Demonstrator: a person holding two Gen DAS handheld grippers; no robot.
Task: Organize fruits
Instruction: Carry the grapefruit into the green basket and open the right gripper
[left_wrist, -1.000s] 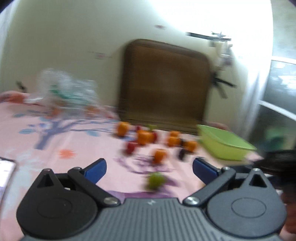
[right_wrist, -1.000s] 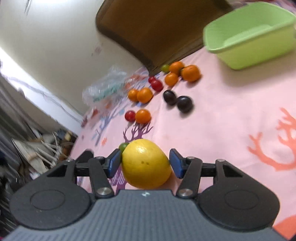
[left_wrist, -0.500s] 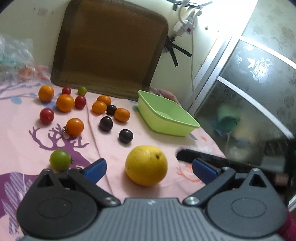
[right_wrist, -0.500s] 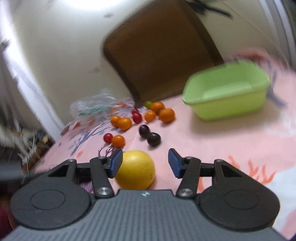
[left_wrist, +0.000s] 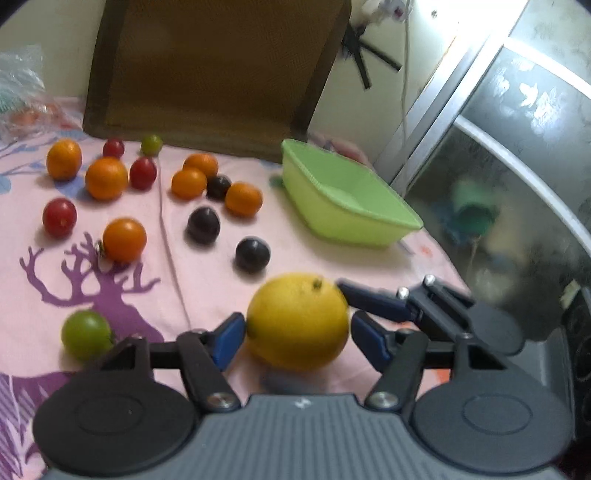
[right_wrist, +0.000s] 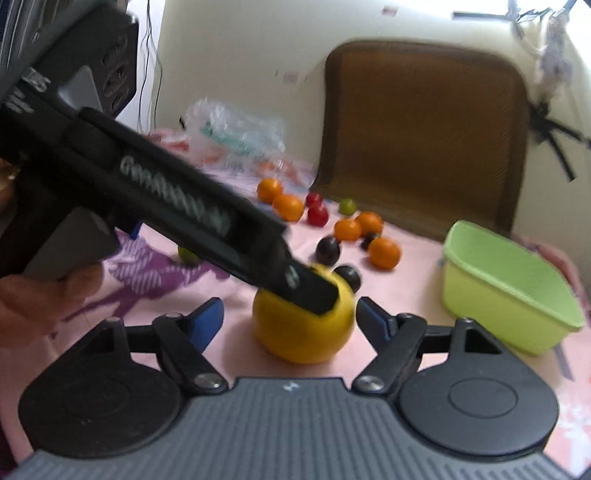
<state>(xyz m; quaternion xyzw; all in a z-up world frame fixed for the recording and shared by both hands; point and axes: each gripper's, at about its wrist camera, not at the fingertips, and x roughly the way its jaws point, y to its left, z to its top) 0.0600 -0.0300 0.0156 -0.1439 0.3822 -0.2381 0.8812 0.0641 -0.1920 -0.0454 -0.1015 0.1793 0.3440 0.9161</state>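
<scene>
A big yellow citrus (left_wrist: 297, 321) rests on the pink cloth between the blue pads of my left gripper (left_wrist: 299, 332). Its jaws are closing, the left pad at the skin and the right pad a sliver off. My right gripper (right_wrist: 290, 321) also brackets the citrus (right_wrist: 303, 332). Its jaws are opening, and the left pad stands clear of the fruit. The left gripper's finger (right_wrist: 310, 290) lies across the top of the fruit. Small oranges (left_wrist: 107, 177), red tomatoes (left_wrist: 59, 218), dark plums (left_wrist: 203, 225) and a green tomato (left_wrist: 86, 334) lie scattered. The green basin (left_wrist: 343, 225) is empty.
A brown woven chair back (left_wrist: 207, 66) leans on the wall behind the fruit. A crumpled plastic bag (right_wrist: 236, 133) lies at the far left. A glass door (left_wrist: 517, 155) closes off the right side. A hand (right_wrist: 44, 295) holds the left gripper.
The left gripper swung right, came up to the yellow citrus and narrowed its jaws around it. The right gripper rolled level and its pads came off the citrus.
</scene>
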